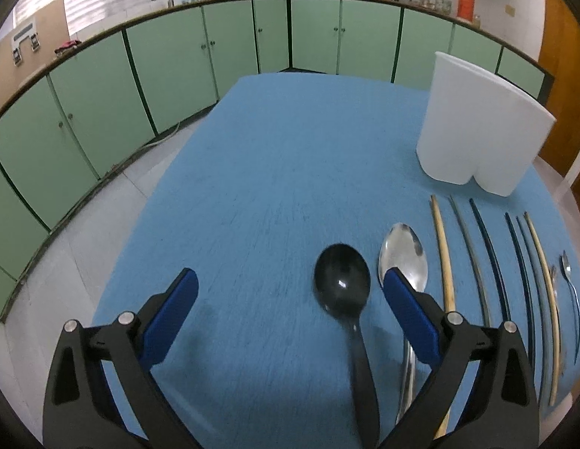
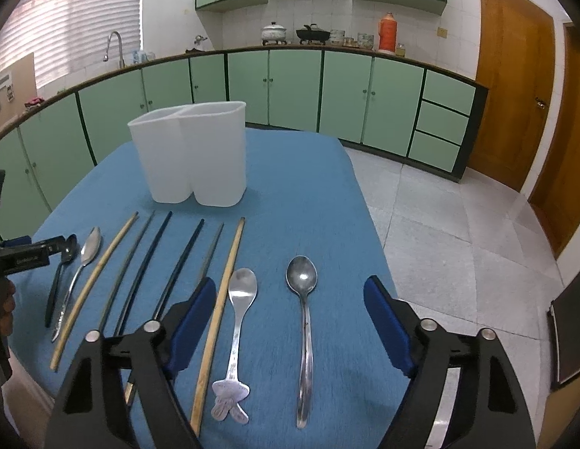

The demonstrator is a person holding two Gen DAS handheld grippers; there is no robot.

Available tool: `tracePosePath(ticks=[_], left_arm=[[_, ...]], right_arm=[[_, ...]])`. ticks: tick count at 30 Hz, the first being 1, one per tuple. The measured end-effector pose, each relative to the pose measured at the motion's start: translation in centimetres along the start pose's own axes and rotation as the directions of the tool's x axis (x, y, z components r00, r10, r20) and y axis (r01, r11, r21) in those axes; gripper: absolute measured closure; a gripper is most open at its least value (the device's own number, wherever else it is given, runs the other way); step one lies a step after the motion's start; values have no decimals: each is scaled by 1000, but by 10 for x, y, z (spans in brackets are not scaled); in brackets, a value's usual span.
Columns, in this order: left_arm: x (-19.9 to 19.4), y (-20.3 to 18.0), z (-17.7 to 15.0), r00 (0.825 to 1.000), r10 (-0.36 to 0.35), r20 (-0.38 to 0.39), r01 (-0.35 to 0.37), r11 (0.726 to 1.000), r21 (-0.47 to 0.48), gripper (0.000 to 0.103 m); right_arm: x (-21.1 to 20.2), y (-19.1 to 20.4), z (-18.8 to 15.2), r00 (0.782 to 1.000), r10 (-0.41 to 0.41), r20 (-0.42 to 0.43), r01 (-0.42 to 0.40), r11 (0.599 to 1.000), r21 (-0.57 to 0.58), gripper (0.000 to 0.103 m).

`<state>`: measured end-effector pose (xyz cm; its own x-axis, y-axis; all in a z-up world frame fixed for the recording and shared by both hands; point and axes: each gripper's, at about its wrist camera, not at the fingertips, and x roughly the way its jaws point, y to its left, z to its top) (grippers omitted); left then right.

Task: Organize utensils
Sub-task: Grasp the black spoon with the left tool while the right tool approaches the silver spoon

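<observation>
Ten utensils lie side by side on the blue table (image 2: 308,194), long axes running from its near edge toward the white two-compartment holder (image 2: 192,153) at the far end: six chopsticks (image 2: 222,299) and four spoons, bowls pointing at the holder. The black spoon (image 1: 342,284) and a large steel spoon (image 1: 404,254) lie at the left edge. The left gripper (image 1: 290,321) hangs wide open above the black spoon, gripping nothing. The right gripper (image 2: 290,329), jaws apart, straddles two steel spoons (image 2: 303,299) untouched.
</observation>
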<state>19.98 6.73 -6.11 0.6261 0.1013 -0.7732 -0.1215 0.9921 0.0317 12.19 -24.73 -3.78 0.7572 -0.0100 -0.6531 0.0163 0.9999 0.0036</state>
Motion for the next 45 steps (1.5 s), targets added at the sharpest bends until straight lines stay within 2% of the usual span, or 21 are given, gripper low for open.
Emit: tracePosePath(ticks=[5, 8, 15, 23, 29, 39, 43, 45], left_arm=[[15, -5, 5, 1000, 12, -21, -12, 1000, 12, 8], [23, -5, 6, 999, 14, -46, -13, 1000, 10, 20], [33, -5, 8, 998, -9, -66, 9, 1000, -1, 25], [25, -14, 2, 997, -43, -57, 43, 999, 0, 44], [18, -14, -3, 997, -67, -41, 67, 998, 11, 67], [4, -10, -11, 989, -144, -23, 144, 989, 8, 69], [-2, -13, -13, 989, -151, -2, 151, 988, 28, 69], [-4, -14, -12, 989, -146, 10, 146, 988, 42, 69]], right_arm=[[9, -1, 3, 1000, 3, -9, -3, 1000, 7, 25], [13, -1, 4, 1000, 4, -12, -4, 1000, 3, 25], [21, -3, 5, 1000, 5, -26, -5, 1000, 7, 25], [24, -8, 7, 999, -6, -35, 6, 1000, 8, 25], [27, -8, 8, 999, -10, -35, 10, 1000, 14, 25], [30, -13, 9, 999, -20, -35, 21, 1000, 21, 26], [40, -21, 10, 998, -10, -63, 12, 999, 33, 35], [48, -23, 8, 996, -4, -91, 8, 999, 37, 43]])
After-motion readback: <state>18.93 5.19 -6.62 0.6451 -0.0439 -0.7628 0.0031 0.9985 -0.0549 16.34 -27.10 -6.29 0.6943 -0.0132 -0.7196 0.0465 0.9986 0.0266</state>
